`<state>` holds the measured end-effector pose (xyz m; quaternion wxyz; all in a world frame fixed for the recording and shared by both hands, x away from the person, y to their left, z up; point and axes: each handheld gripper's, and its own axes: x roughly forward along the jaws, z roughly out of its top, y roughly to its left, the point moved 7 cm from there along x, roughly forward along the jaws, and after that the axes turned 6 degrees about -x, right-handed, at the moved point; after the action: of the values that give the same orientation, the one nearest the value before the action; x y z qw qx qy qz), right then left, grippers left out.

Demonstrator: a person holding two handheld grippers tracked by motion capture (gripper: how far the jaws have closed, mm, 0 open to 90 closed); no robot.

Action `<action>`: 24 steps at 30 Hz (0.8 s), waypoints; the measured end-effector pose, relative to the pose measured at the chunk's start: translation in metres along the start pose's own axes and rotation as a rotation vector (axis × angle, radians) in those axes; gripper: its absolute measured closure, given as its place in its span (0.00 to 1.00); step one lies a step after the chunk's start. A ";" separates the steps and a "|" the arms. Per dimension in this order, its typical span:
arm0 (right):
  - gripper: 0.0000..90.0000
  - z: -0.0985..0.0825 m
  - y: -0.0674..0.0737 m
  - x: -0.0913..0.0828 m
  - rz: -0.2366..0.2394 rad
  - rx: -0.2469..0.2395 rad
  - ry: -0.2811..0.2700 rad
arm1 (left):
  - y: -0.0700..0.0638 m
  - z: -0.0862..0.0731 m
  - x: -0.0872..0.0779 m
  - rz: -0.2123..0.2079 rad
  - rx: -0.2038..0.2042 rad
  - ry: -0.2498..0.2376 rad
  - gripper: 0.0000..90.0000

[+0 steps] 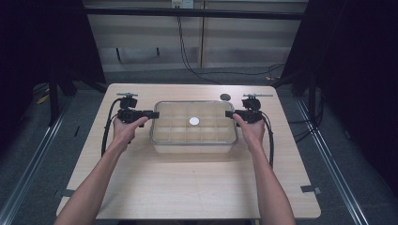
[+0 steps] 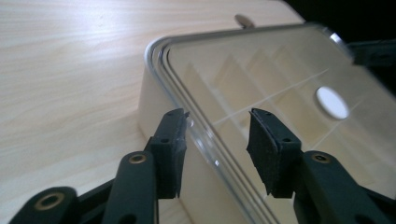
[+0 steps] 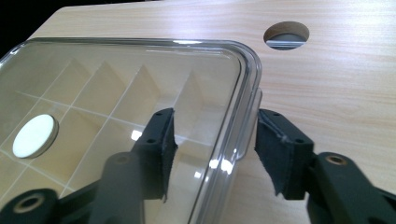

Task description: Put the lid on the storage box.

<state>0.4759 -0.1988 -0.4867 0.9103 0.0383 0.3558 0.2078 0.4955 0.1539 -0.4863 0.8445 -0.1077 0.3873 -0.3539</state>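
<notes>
A clear plastic box (image 1: 192,146) with a lid and inner dividers stands mid-table, a white disc (image 1: 194,121) at the lid's centre. My left gripper (image 1: 155,114) is at the box's left end and my right gripper (image 1: 228,114) at its right end. In the left gripper view the left gripper (image 2: 219,114) straddles the lid's rim (image 2: 161,60), with one jaw outside the wall and one over the lid, and gaps show. In the right gripper view the right gripper (image 3: 215,114) straddles the rim (image 3: 247,88) the same way, pads clear of it. The white disc (image 2: 332,102) (image 3: 34,135) appears in both.
A round cable hole (image 1: 225,97) (image 3: 286,35) lies in the wooden table (image 1: 187,187) behind the box's right end. Bare tabletop spreads in front of the box. Cables trail from both grippers along the forearms. Dark floor and rails flank the table.
</notes>
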 end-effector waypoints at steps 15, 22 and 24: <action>0.77 0.004 -0.006 -0.003 -0.044 0.024 -0.017 | 0.003 0.010 0.003 0.073 0.016 -0.018 0.79; 0.66 0.002 -0.002 -0.005 -0.012 0.037 -0.036 | 0.005 0.005 -0.002 0.037 0.001 -0.036 0.70; 0.63 0.002 -0.003 -0.009 -0.012 0.039 -0.065 | 0.005 0.001 -0.006 0.031 0.005 -0.038 0.63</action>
<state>0.4717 -0.2050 -0.4803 0.9217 0.0607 0.3302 0.1942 0.4960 0.1615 -0.4837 0.8574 -0.1063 0.3719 -0.3396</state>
